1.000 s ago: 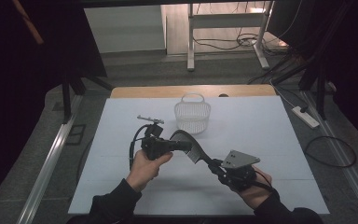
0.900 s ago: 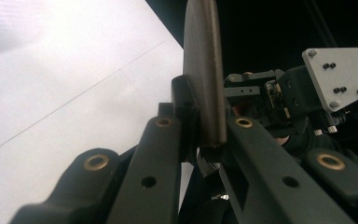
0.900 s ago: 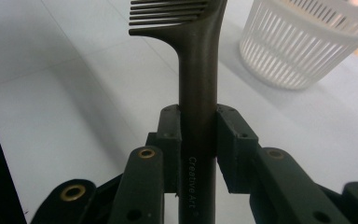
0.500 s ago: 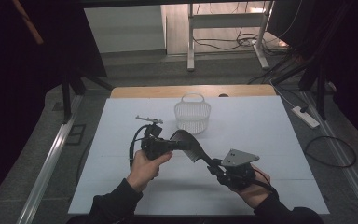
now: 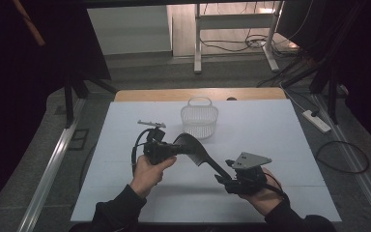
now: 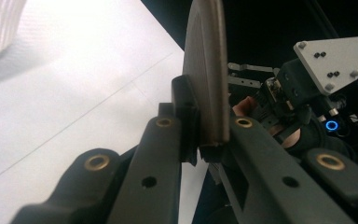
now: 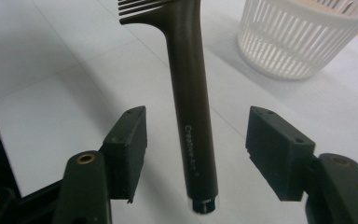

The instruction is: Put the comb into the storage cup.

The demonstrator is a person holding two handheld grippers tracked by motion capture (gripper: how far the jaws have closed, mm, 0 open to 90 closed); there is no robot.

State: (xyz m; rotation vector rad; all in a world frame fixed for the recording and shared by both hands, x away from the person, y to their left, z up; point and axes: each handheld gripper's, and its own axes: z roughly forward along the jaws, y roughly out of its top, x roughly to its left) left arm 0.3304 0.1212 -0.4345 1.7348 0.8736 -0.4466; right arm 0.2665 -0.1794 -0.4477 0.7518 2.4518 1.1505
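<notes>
Dark plastic spatula (image 5: pixel 199 153) held off the white table (image 5: pixel 280 135) between both hands, in front of a white basket (image 5: pixel 199 120). Left gripper (image 5: pixel 178 148) at the broad slotted end, right gripper (image 5: pixel 223 178) at the tip of the handle.

Left gripper view: pads pinching the spatula blade (image 6: pixel 209 70) from either face, blade seen edge-on; the other gripper just beyond it.

Right gripper view: handle (image 7: pixel 191 93) running up the middle between the pads and touching neither; jaws spread apart, having just been opening. Basket (image 7: pixel 298 37) farther off at the upper right.

By the look of it, release by the right hand done and the spatula carried by the left pinch alone. Left to do, probably: draw the right gripper clear of the handle and bring the spatula to the basket.
</notes>
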